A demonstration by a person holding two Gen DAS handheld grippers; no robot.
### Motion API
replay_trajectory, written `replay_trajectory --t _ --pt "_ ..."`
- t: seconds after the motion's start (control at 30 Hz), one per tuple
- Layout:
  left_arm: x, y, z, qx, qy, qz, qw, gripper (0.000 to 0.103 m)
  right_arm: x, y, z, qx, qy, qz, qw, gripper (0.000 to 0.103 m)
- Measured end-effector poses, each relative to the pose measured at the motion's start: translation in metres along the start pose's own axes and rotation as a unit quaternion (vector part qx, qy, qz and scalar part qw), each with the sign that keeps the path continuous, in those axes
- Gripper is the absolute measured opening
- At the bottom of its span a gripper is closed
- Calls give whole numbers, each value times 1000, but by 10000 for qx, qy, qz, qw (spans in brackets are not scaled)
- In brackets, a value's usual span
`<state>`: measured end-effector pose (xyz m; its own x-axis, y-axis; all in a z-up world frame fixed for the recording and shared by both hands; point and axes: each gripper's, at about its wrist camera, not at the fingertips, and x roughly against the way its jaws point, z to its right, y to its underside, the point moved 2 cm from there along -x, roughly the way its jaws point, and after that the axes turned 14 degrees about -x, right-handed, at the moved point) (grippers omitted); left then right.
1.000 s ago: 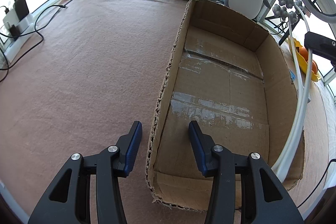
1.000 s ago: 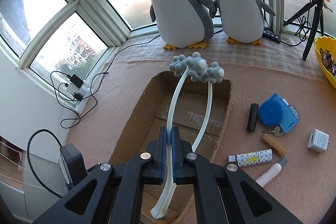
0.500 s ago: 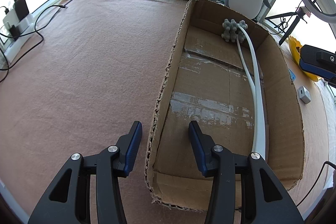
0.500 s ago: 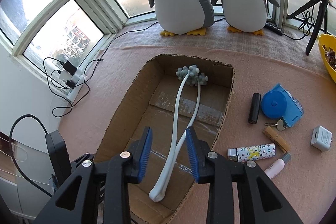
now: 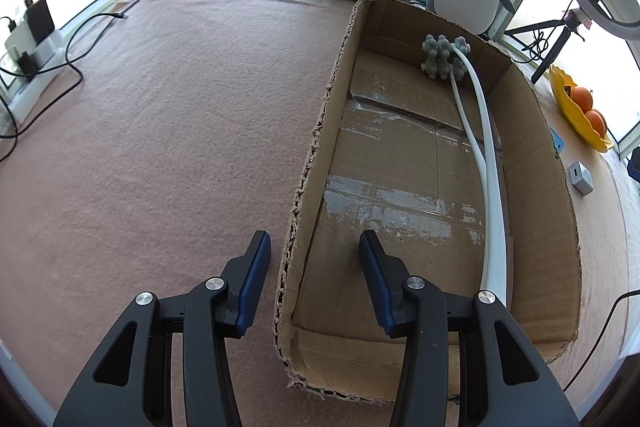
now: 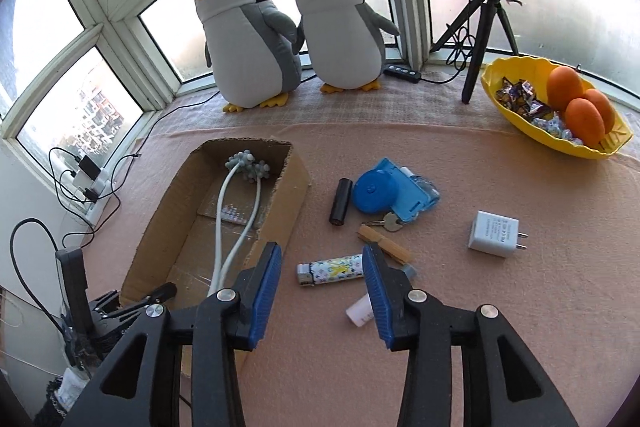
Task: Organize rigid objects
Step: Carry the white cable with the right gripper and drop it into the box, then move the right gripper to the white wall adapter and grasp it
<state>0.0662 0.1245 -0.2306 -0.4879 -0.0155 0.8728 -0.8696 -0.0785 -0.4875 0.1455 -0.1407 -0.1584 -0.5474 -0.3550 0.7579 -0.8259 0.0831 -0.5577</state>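
Note:
A white two-pronged massager [image 5: 494, 187] with grey ball heads lies along the right side inside the cardboard box [image 5: 532, 147]. My left gripper [image 5: 314, 241] is open, its jaws straddling the box's left wall without pressing it. In the right wrist view the box [image 6: 288, 195] and massager [image 6: 240, 227] sit at the left. My right gripper [image 6: 321, 251] hovers over the pink mat with its jaws opening and nothing gripped. A patterned lighter [image 6: 332, 267] lies just beyond its fingertips, and a white tube [image 6: 360, 311] is partly hidden by the right finger.
Loose on the mat are a black cylinder [image 6: 340, 201], a blue tape measure [image 6: 384, 193], a key [image 6: 390, 225], a wooden clothespin [image 6: 384, 245] and a white charger plug [image 6: 494, 233]. A yellow bowl [image 6: 560, 143], a tripod [image 6: 480, 39] and two plush penguins [image 6: 248, 39] stand behind.
My right gripper let go of the massager, which dropped into the box, then swung right over the loose items with its jaws spreading. The left gripper stayed put.

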Motion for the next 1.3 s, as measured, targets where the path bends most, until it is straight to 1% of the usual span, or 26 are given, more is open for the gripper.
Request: replay_trajectory --t 0.13,0.2,0.23,0.37,0.53,0.57,0.63,0.67,0.7,0.77,0.87,0.93,1.07,1.2,1.3 --pt "1 -1 1 -22 -28 -10 10000 45 7 -5 38 -175 328 34 9993 39" --pt "1 -2 1 -35 -38 -16 10000 45 6 -8 57 -254 566 50 9981 46" --pt "1 -2 1 -39 -42 -19 10000 45 6 -10 67 -300 690 72 9971 46" --pt "1 -2 2 -54 -62 -23 10000 45 0 -18 104 -603 1122 74 9918 47" --pt "1 -2 2 -52 -66 -26 10000 45 -12 -29 137 -1047 1114 -179 9881 47" --pt "1 -2 2 -53 -67 -26 10000 45 -15 -30 139 -1127 1062 -226 9877 47" --pt "1 -2 1 -53 -63 -26 10000 45 -22 -34 142 -1210 887 -353 9881 53" --pt "1 -2 2 -52 -62 -27 10000 45 -26 -36 142 -1237 832 -408 9880 59" --pt "1 -2 2 -52 -62 -27 10000 45 -30 -39 141 -1264 800 -436 9878 61" --pt "1 -2 1 -46 -62 -26 10000 45 -37 -44 142 -1295 860 -497 9866 62" --pt "1 -1 1 -46 -64 -26 10000 45 -50 -52 145 -1430 984 -674 9825 68" --pt "1 -1 1 -43 -61 -25 10000 45 -60 -56 146 -1486 1081 -832 9795 69" --pt "1 0 -1 -34 -64 -28 10000 45 -74 -60 145 -1379 1391 -934 9762 69" --pt "1 -1 -1 -30 -61 -31 10000 45 -82 -60 144 -1417 1391 -1022 9747 69" --pt "1 -1 -1 -27 -60 -31 10000 45 -87 -60 141 -1328 1507 -1062 9738 69"
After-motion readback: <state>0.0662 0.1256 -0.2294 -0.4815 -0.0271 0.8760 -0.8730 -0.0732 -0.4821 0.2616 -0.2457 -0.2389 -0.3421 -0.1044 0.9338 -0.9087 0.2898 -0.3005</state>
